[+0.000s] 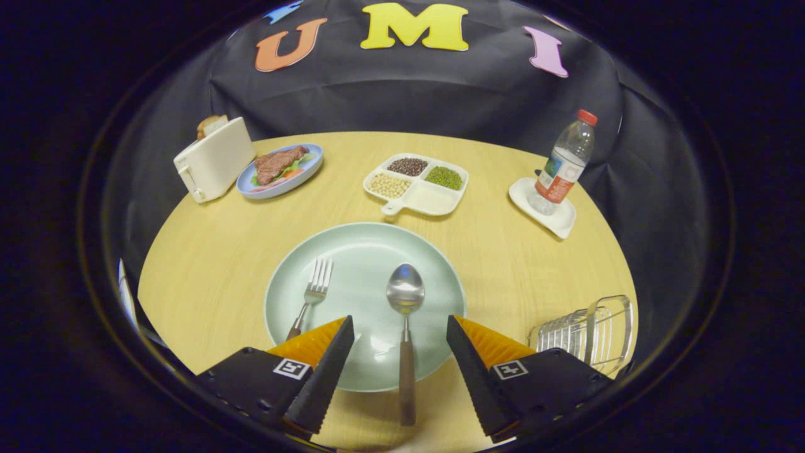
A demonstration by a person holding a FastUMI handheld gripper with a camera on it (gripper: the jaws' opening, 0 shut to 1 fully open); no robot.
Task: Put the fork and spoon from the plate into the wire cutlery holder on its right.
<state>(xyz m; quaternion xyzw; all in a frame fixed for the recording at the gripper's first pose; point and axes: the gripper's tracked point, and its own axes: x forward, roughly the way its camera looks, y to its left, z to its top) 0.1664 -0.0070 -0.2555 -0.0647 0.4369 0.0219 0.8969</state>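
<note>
Your gripper (400,343) is spread wide, holding nothing, fingers either side of the spoon (405,314). The spoon lies on the pale green plate (352,251), bowl toward 12 o'clock, its brown handle running back to 6 o'clock, off the rim and onto the wooden table (207,251), right between your fingers. The fork (311,296) is at 9 o'clock of the spoon, tines up toward 12, handle end hidden under your left finger. The wire cutlery holder (588,336) sits at 3 o'clock of the plate, just beyond your right finger, near the table edge. Neither piece is moved yet. Risks: the handle is thin and lies flat, so closing too high likely misses or flips it; pinch at the far handle end and the heavy bowl may droop and swing out. Drop in too low and a finger could scrape the plate rim and shove it. Carrying toward 3 o'clock, you could knock that light holder off the edge.
</note>
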